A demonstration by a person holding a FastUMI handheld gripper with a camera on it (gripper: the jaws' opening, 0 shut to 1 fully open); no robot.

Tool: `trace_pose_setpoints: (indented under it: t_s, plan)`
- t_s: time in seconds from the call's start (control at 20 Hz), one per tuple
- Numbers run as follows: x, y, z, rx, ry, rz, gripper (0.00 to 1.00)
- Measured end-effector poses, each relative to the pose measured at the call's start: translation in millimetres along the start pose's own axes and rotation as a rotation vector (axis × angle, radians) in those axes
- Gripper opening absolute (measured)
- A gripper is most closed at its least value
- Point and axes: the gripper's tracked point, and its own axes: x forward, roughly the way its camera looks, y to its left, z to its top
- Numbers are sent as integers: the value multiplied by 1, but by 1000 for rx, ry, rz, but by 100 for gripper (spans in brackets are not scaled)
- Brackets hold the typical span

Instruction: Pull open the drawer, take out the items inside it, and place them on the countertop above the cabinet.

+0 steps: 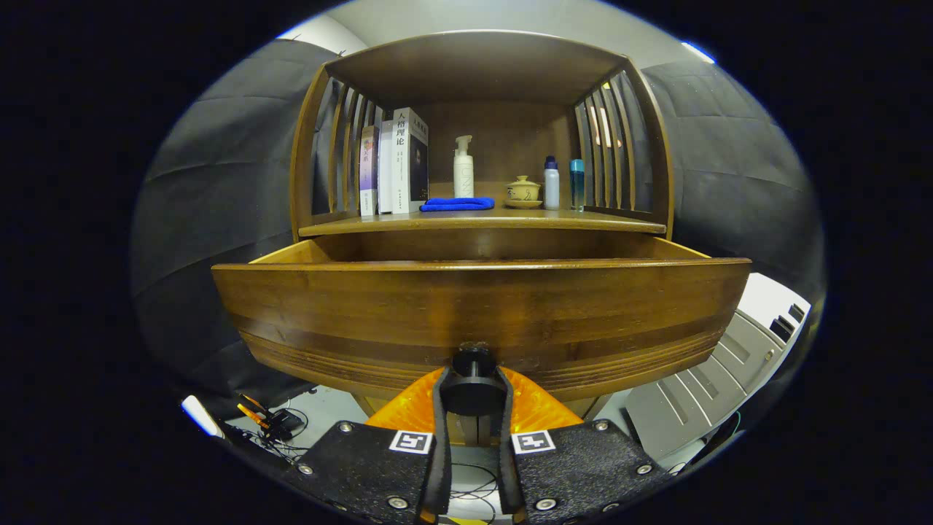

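**Drawer drawn out, knob clamped**

On the countertop (481, 219), from left to right, books (393, 162), a blue cloth (457, 204), a pump bottle (463, 168), a lidded cup (523, 191) and two small bottles (563, 184) are seen beneath the shelf roof. Below it the drawer (481, 306) is pulled well out toward the camera, its front filling the near field; its inside is hidden behind the front panel, so no contents can be told.

The gripper (472, 397) is held narrow, both fingers pressed on the dark knob (472, 390) at the lower middle of the drawer front.

Risks, as judged: if pulling is carried further, the drawer could be drawn off its runners and tipped, since much of its length is already out. A release made at an angle could let the fingers snag the knob. When items are lifted, the countertop's crowded middle and right could be struck, and the cup or bottles knocked over; the free near edge would be safer.

The tool is held level and square to the drawer front, low, pointing straight at the cabinet.
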Motion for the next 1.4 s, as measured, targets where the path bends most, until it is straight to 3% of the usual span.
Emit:
trace_pose_setpoints:
  t_s: [0.75, 0.85, 1.05, 1.2, 1.4]
  plan:
    - [-55, 11, -25, 17, 55, 14, 26]
    - [-63, 16, -23, 6, 77, 46, 40]
    - [-90, 11, 40, 22, -61, 70, 71]
    - [-96, 2, 79, 72, -87, 49, 96]
    - [-83, -16, 124, 53, -25, 11, 95]
